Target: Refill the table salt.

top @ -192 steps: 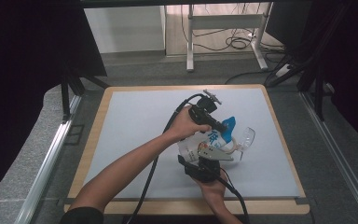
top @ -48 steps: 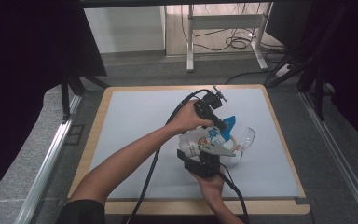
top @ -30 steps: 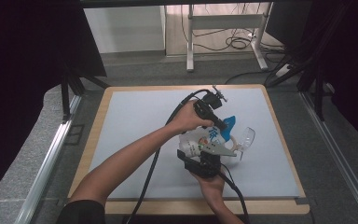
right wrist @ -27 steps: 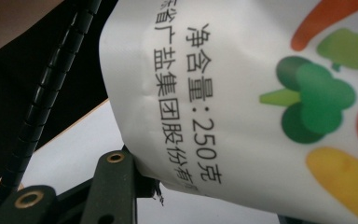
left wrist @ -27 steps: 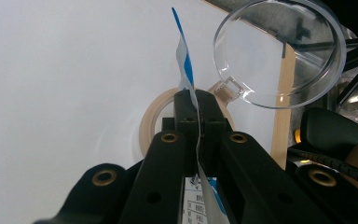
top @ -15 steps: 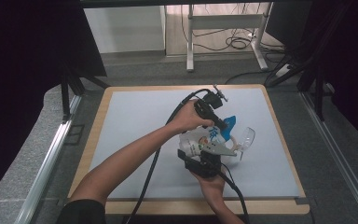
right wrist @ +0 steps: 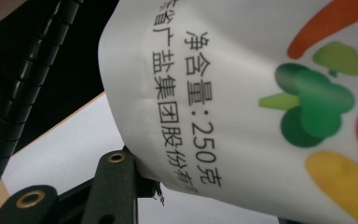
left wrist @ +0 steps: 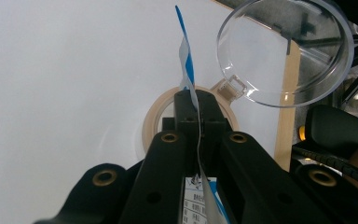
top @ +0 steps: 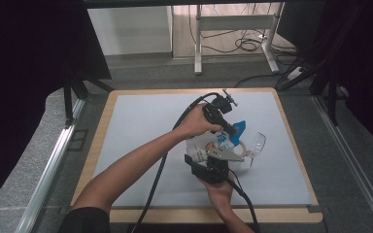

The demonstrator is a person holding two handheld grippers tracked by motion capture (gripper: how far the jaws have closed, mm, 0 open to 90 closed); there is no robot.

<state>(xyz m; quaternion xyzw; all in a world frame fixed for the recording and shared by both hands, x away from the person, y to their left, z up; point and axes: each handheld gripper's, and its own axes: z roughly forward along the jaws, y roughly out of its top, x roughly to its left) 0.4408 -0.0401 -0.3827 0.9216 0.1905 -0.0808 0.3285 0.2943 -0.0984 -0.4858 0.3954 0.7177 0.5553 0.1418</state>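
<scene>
From the left edge of the table [top: 126,145] a forearm reaches in across the pale grey mat, and a black cable trails along beside it. The left gripper [top: 230,130] sits in that hand, out over the middle of the table, pointing down and to the right. Its jaws are clenched tight on the thin top edge of a white and blue bag [top: 212,144]; in the left gripper view the flattened blue and white edge of the bag [left wrist: 186,70] stands up between the two black jaws, pinched there. Just beyond those jaws in that view lies a beige ring [left wrist: 151,126] flat on the mat, with a clear round lid [left wrist: 284,51] hinged to it and tilted up.

Below the bag the right gripper [top: 209,167] comes up from the near edge of the table, held in the other hand, with its grey plate on top. It grasps the lower part of the bag: in the right gripper view the white bag [right wrist: 242,93], printed with black characters and coloured vegetable shapes, presses against the one black jaw in sight at the bottom left. So the bag hangs between the two grippers, lifted off the mat, right of the table's centre.

Further right the clear lid [top: 255,145] sits beside the bag, near the right side of the mat
</scene>
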